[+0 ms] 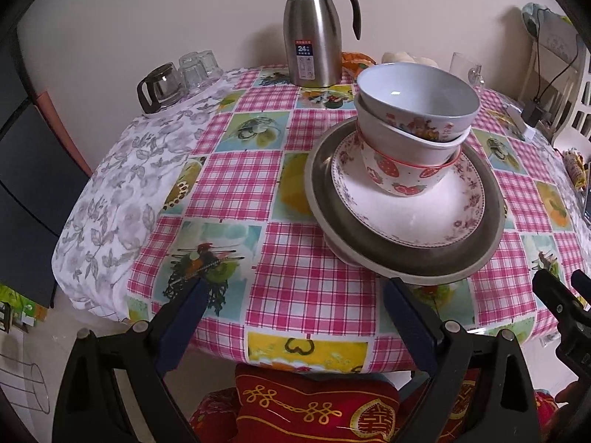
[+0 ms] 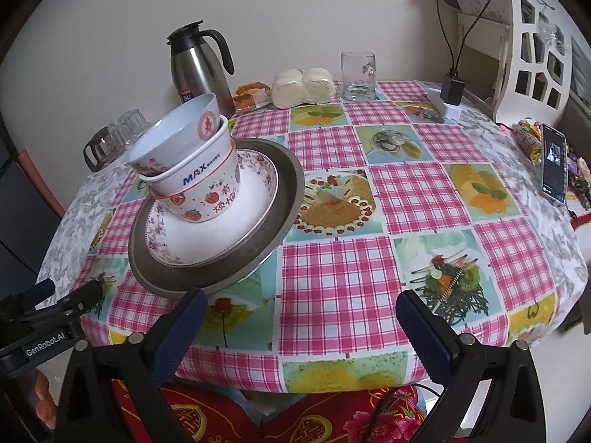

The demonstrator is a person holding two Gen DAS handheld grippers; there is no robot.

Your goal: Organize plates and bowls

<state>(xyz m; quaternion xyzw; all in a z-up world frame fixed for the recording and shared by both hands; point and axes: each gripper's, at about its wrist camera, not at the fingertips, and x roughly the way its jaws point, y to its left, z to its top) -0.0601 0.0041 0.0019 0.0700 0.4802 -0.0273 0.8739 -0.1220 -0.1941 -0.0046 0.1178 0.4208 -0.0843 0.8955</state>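
Checked tablecloth point(image 2: 332, 269), steel jug point(image 1: 314, 40) nr wall

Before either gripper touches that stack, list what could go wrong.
1. The three nested bowls lean to one side on the floral plate; a nudge could topple them.
2. The metal tray under the plate looks tilted, so lifting by one rim could slide everything off.
3. The steel thermos stands just behind the stack; a push away could knock it.
Both the left gripper and right gripper are open and empty.
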